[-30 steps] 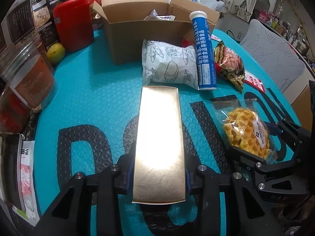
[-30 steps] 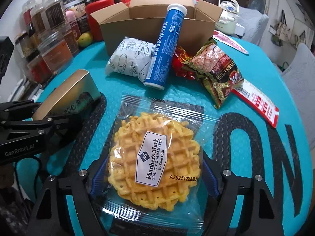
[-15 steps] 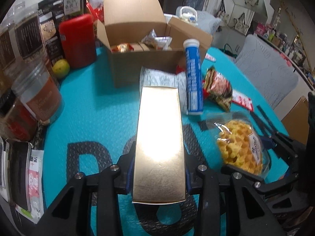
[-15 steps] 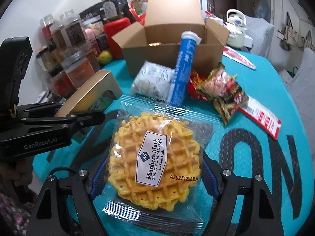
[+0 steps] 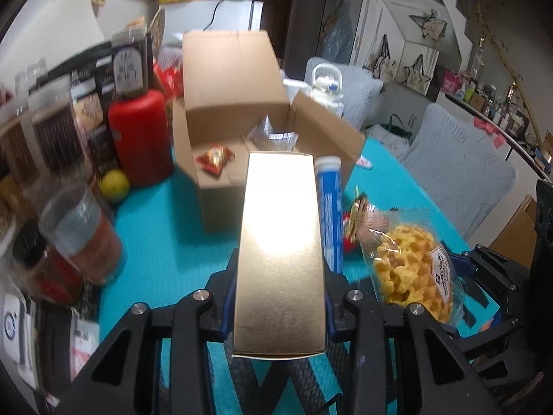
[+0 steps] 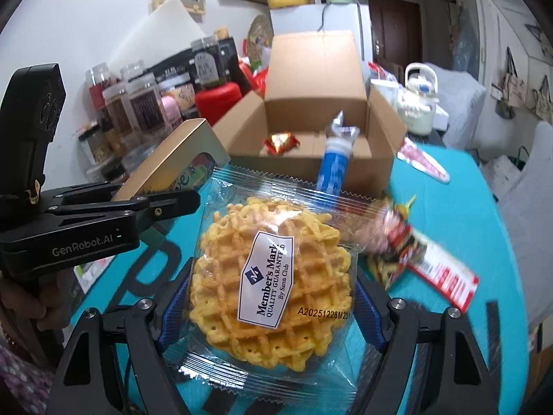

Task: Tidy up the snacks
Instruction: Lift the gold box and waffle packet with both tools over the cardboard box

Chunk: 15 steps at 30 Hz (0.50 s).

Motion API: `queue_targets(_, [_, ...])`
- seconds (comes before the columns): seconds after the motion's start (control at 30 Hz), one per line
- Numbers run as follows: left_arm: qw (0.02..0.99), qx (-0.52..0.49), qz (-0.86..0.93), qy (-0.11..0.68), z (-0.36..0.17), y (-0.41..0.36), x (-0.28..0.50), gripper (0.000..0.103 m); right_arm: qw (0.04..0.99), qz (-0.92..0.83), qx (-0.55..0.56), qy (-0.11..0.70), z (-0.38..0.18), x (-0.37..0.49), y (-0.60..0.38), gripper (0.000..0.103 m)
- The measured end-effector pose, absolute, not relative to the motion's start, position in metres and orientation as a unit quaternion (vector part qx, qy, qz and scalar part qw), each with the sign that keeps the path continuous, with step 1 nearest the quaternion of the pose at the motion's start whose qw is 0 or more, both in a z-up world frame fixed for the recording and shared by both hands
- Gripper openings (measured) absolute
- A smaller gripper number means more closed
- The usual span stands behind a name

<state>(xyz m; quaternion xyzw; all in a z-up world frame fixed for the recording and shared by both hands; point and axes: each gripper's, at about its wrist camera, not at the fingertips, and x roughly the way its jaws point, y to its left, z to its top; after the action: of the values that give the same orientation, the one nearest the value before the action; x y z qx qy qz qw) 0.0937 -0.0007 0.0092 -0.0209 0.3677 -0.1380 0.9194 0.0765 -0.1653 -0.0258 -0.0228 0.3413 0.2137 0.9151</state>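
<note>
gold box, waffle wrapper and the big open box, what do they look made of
Gold box: likely card with a glossy metallic coat; it throws a bright glare and has crisp folded edges. Waffle wrapper: thin clear plastic film, see-through, shiny, with zigzag-cut ends. Open box: plain brown cardboard, matte, with creased flaps.

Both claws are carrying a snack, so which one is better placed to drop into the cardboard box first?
Probably the left claw: its gold box points straight at the open cardboard box, nothing between. The right claw's waffle pack sits behind the blue tube.
</note>
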Motion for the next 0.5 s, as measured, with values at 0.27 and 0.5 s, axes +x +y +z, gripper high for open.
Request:
queue_targets(0.27, [0.938, -0.013, -0.140, 0.316, 0.041, -0.003, 0.117, 0.038, 0.926, 0.229, -0.036, 0.297, 0.010, 0.105, -0.163, 0.081])
queue_targets(0.5, [0.948, -0.011, -0.146, 0.281, 0.066, -0.007, 0.140, 0.038, 0.935, 0.237, -0.049, 0.259, 0.040, 0.130, -0.158, 0.081])
